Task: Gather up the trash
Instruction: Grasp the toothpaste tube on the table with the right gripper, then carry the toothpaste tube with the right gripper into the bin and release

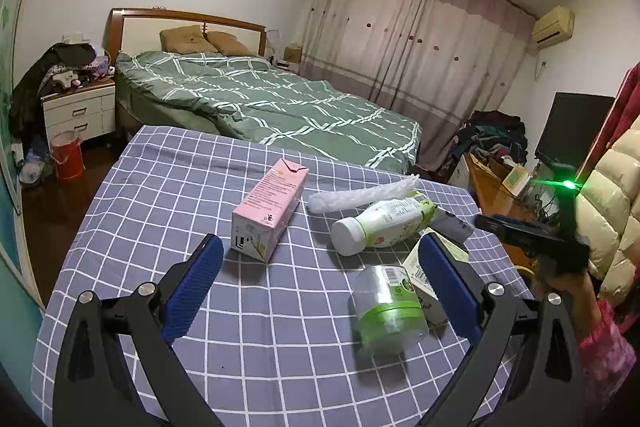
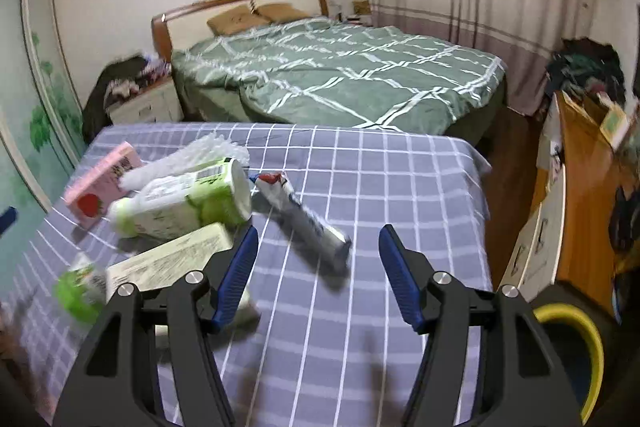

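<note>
While several pieces of trash lie scattered on a counter (image 1: 132, 187) draped in a blue-grey checked cloth, the left hand-held gripper (image 1: 320, 287) hovers just above it with its jaws spread wide and nothing between the pads. A clear plastic jar with a green band (image 1: 390, 307) lies on its side just inside the right-hand finger, beside a pale carton (image 1: 420, 267). Farther off lie a white drink bottle (image 1: 380, 227), a pink strawberry-milk carton (image 1: 270, 209) and a roll of bubble wrap (image 1: 360, 197).

The right hand-held gripper (image 2: 316, 275) is also released, half open, empty, poised over a toothpaste tube (image 2: 304, 219). A yellow-rimmed bin (image 2: 580, 347) sits below the counter's right edge.

Collection seems to be at the reaching stage. Next, each hand-held gripper likely needs to lower, centre on its item and close.
</note>
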Demonstrator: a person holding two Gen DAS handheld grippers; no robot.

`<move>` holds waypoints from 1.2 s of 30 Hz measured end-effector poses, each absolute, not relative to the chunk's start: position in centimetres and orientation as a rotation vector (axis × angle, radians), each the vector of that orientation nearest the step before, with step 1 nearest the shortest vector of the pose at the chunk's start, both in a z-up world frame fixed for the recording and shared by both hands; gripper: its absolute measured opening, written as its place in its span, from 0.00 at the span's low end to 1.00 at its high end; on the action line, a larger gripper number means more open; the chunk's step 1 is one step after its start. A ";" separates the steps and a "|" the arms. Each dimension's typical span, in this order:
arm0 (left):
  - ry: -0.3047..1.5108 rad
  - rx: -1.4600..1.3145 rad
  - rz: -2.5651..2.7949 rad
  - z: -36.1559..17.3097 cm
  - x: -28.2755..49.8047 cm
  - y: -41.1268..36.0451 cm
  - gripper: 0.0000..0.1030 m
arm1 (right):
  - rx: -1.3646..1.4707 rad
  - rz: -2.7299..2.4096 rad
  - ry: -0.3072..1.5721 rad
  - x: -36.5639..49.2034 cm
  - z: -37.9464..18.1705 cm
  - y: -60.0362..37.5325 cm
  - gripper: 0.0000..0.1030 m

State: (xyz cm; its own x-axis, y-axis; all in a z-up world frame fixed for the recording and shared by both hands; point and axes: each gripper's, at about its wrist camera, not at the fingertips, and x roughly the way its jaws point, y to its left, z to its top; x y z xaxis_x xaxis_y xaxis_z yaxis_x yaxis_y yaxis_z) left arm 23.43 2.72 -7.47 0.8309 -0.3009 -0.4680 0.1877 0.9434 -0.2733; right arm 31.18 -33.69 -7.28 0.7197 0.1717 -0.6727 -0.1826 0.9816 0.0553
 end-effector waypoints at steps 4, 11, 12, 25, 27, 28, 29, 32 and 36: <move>0.531 -0.185 -0.270 -7.6 23.3 1.9 0.94 | -0.048 0.218 0.807 34.3 -8.6 -32.8 0.58; 0.529 -0.165 -0.277 -7.6 23.3 1.3 0.94 | -0.067 0.227 0.877 36.6 -10.2 -32.1 0.48; 0.531 -0.169 -0.278 -7.6 23.3 1.4 0.94 | -0.067 0.231 0.884 36.7 -10.4 -32.0 0.46; 0.544 -0.162 -0.276 -7.9 23.4 1.0 0.94 | -0.010 0.201 0.910 34.3 -11.4 -32.3 0.08; 0.549 -0.160 -0.277 -8.0 23.4 0.9 0.94 | 0.018 0.200 0.902 33.5 -11.0 -32.7 0.07; 0.551 -0.158 -0.278 -8.0 23.5 0.9 0.94 | 0.030 0.200 0.897 33.1 -10.8 -32.9 0.07; 0.552 -0.156 -0.279 -8.1 23.5 0.9 0.94 | 0.047 0.196 0.891 32.4 -10.6 -33.1 0.07; 0.554 -0.147 -0.281 -8.2 23.4 0.7 0.94 | 0.098 0.199 0.870 30.2 -9.7 -33.9 0.07; 0.553 -0.144 -0.285 -8.2 23.4 0.6 0.94 | 0.133 0.183 0.823 26.5 -8.1 -35.5 0.07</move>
State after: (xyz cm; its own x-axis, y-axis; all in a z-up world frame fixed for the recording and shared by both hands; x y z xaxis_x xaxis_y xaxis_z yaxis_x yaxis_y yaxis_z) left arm 23.35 0.60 -8.15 0.8128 -0.3045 -0.4966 0.2277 0.9508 -0.2103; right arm 26.50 -35.49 -8.12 0.6657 0.2128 -0.7153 -0.1097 0.9760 0.1882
